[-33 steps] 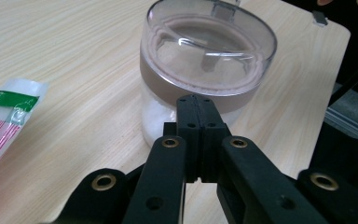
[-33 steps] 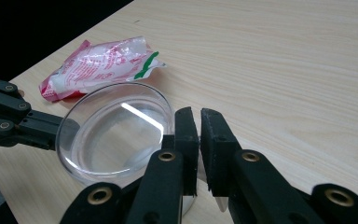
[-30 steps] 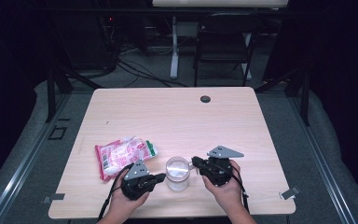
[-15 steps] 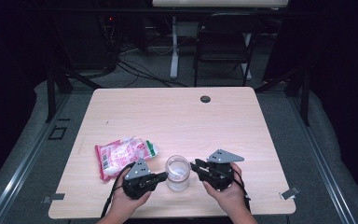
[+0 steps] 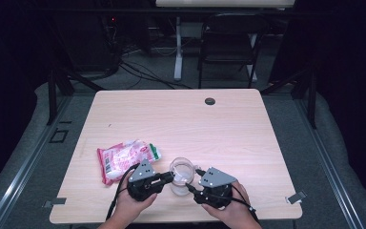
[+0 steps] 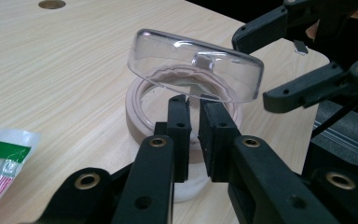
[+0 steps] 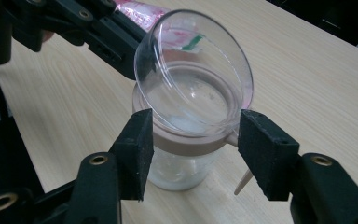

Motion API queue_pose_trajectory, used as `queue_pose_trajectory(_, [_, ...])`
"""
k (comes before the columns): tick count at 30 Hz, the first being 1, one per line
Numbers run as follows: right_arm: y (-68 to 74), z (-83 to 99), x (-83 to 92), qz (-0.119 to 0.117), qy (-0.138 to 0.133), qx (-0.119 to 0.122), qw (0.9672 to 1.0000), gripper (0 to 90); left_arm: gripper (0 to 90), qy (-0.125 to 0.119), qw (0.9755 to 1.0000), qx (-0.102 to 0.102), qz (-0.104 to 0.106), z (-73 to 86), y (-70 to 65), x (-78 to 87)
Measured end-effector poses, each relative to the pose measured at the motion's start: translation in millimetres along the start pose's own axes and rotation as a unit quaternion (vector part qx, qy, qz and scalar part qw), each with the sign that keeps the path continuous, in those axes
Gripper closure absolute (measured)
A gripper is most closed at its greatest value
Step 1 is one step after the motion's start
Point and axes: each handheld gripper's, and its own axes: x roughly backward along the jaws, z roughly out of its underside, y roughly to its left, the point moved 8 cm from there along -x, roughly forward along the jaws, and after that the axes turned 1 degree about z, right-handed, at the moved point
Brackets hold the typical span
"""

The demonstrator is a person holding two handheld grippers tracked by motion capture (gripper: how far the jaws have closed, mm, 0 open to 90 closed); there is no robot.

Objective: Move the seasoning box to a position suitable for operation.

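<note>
My left gripper (image 6: 193,100) pinches the clear hinged lid (image 6: 196,63), tilted above the pink-collared glass jar (image 7: 191,140). My right gripper (image 7: 193,133), jaws just opened, straddles the collar untouched.

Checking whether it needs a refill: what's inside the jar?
Through the open mouth of the jar, under its tilted clear lid, a little white residue shows at the bottom. The pink collar hides the upper wall.
</note>
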Motion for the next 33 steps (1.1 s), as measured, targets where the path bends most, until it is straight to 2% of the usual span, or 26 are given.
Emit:
queue_pose_trajectory(5, [1.2,-0.5,-4.2,0.01,0.0,0.009,0.9999,43.5,75.7,-0.006,1.0,-0.001,0.006,-1.0,-1.9,-0.3])
queue_pose_trajectory(12, [-0.1,-0.5,-7.0,0.016,-0.002,0.007,0.9998,45.3,65.4,-0.003,0.9999,-0.009,-0.013,1.7,1.1,-4.0])
queue_pose_trajectory(14, [-0.2,-0.4,-7.1,0.018,-0.002,0.009,0.9998,45.3,64.4,-0.001,0.9997,-0.01,-0.021,2.9,3.9,-4.5])
queue_pose_trajectory(20, [-0.5,-0.3,-7.4,0.018,-0.002,0.007,0.9998,45.0,62.0,-0.003,0.9996,0.003,-0.028,4.4,8.7,-4.8])
queue_pose_trajectory(33, [-4.4,-2.8,-4.5,0.011,-0.019,-0.022,0.9995,47.0,61.7,-0.007,0.9997,0.011,-0.023,5.0,9.6,-5.0])
